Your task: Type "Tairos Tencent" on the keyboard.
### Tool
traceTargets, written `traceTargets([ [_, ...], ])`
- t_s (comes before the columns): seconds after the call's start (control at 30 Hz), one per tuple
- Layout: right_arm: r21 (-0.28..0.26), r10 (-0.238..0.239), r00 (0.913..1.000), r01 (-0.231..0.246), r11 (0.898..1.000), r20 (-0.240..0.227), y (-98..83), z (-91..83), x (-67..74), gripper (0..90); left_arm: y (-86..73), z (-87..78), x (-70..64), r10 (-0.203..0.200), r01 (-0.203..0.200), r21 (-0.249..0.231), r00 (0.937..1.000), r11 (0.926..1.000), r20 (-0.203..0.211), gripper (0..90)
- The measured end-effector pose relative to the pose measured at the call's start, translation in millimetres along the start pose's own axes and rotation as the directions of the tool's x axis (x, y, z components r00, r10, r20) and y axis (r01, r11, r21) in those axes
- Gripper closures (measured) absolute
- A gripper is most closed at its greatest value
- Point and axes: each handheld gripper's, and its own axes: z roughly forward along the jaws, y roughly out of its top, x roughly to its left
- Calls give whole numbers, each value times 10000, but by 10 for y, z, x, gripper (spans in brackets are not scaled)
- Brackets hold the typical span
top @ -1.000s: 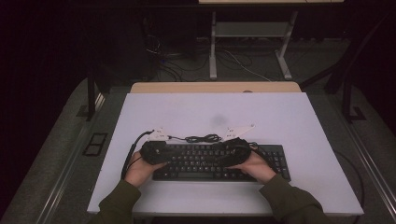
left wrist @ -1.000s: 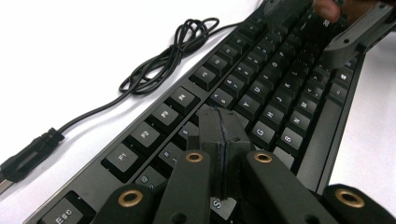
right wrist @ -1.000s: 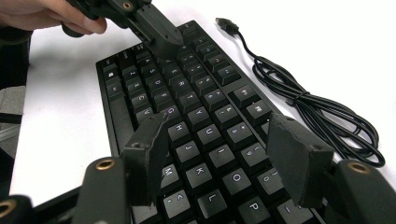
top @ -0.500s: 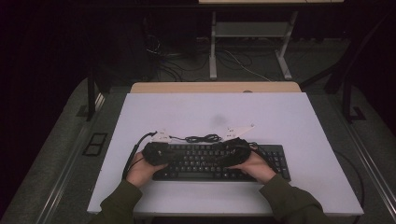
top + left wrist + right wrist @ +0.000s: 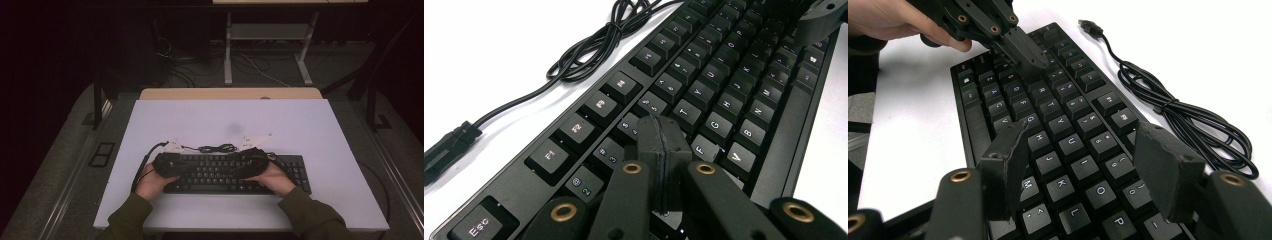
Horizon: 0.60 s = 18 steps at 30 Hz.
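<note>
Keyboard (image 5: 235,173) lies along the tabletop's (image 5: 320,125) near edge, cable (image 5: 215,148) coiled behind it. Left gripper (image 5: 663,145), jaws pressed together, tip down on the keys at the left end. Right gripper (image 5: 1083,165), jaws apart with nothing between, hovers over the right-hand letters. Both forearms enter from the near edge.

White table (image 5: 310,125), floor cables (image 5: 260,67) behind

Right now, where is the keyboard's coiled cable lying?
In the high view, the coiled cable lies on the white table just behind the keyboard, between the two hands.
</note>
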Motion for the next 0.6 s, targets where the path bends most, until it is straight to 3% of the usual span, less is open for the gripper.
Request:
traceTargets([
  [0.37,30,-41,10000,41,10000,6,2,0,-1,383,-11,28,-2,1,-1,85,10000,10000,30,895],
  [0.6,-37,-25,10000,25,10000,11,3,-2,0,384,17,-49,-22,-40,41,-286,10000,9996,33,895],
])
